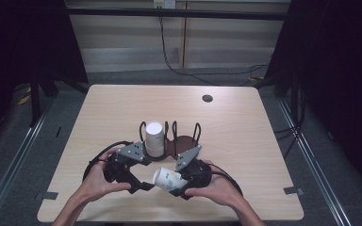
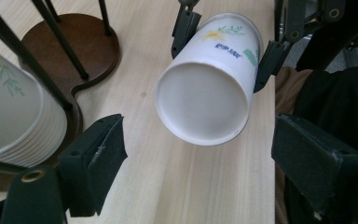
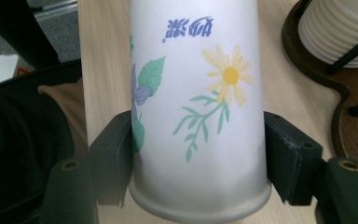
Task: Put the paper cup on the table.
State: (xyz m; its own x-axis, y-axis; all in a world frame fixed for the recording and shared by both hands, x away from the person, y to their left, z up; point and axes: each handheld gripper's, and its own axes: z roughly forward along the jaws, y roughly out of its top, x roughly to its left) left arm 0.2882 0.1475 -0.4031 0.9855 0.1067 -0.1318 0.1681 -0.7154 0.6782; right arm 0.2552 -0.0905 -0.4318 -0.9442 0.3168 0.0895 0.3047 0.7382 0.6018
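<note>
Paper cup (image 1: 168,179) lying on its side between the two grippers, above the near part of the table (image 1: 245,141), base turned toward the left. Right gripper (image 1: 181,184) pinching paper cup near its rim, one black jaw pressing on each side of the flowered wall (image 3: 200,107) in the right gripper view. Left gripper (image 1: 146,186) standing spread, its jaws wide apart in the left gripper view, flanking the white cup base (image 2: 204,105) without touching it. Right hand (image 1: 217,183) wrapping the right gripper from below; left hand (image 1: 96,176) gripping the left one, cables looping beside both. Just beyond the grippers, dark wooden cup holder (image 1: 181,143) sitting mid-table, thin black wire posts rising from its two round bays. Stack of cups (image 1: 154,138) standing upside down in the left bay, ribbed rims (image 3: 335,32) showing at the upper right of the right gripper view. Right bay (image 2: 81,46) lying bare. Small dark round disc (image 1: 207,98) resting near the far edge of the table.
</note>
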